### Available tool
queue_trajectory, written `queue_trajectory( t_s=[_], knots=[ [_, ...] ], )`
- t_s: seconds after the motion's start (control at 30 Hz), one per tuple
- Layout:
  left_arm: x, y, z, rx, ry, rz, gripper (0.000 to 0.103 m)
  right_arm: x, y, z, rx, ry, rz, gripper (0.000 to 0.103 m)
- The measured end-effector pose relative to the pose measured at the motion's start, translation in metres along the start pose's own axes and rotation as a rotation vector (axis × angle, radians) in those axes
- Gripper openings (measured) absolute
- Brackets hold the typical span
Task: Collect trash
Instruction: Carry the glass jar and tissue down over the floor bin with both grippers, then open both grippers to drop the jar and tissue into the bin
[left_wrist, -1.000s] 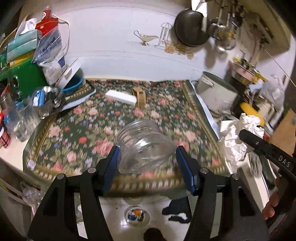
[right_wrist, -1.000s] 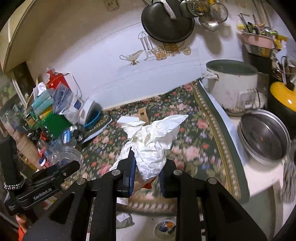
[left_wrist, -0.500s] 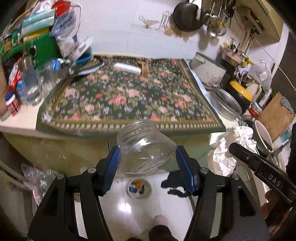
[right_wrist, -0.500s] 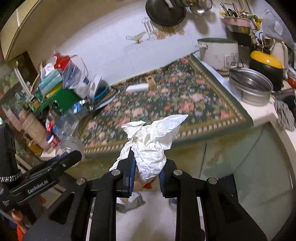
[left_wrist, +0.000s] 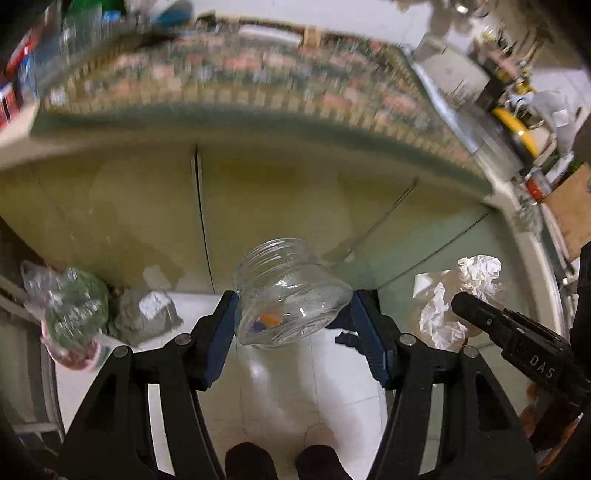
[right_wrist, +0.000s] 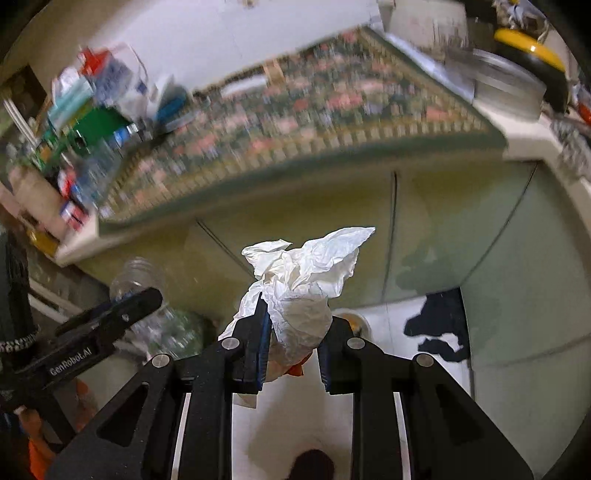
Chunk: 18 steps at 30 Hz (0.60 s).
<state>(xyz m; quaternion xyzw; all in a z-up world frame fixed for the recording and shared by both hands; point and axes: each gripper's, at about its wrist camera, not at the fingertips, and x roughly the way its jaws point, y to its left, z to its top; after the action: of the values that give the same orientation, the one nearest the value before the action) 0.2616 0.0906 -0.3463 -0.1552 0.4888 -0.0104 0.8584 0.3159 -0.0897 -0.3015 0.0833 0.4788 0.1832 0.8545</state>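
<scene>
1. Left gripper (left_wrist: 293, 314) clamps a clear jar (left_wrist: 290, 291), lying sideways, mouth toward the cabinet doors (left_wrist: 258, 192).
2. Right gripper (right_wrist: 293, 332) pinches crumpled paper (right_wrist: 303, 288).
3. Both hang before the cabinet doors, above the floor; no bin visible.

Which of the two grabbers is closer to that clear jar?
Left. The left gripper is clamped around the clear jar, pads on both sides. The right gripper is off beside it, shut on crumpled white paper, not touching the jar.
</scene>
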Motion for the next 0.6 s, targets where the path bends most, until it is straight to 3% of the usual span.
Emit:
queue_trajectory(
  t_s=[0.33,0.6],
  knots=[
    [0.154,0.028,-0.056,-0.087,0.141,0.032,0.061,0.129,-0.07,-0.046,-0.019,0.15,-0.026,0.02],
    [0.252,0.052,-0.071,-0.1,0.227,0.023,0.061,0.23,-0.099,-0.059,-0.029,0.209,-0.009,0.021]
  ],
)
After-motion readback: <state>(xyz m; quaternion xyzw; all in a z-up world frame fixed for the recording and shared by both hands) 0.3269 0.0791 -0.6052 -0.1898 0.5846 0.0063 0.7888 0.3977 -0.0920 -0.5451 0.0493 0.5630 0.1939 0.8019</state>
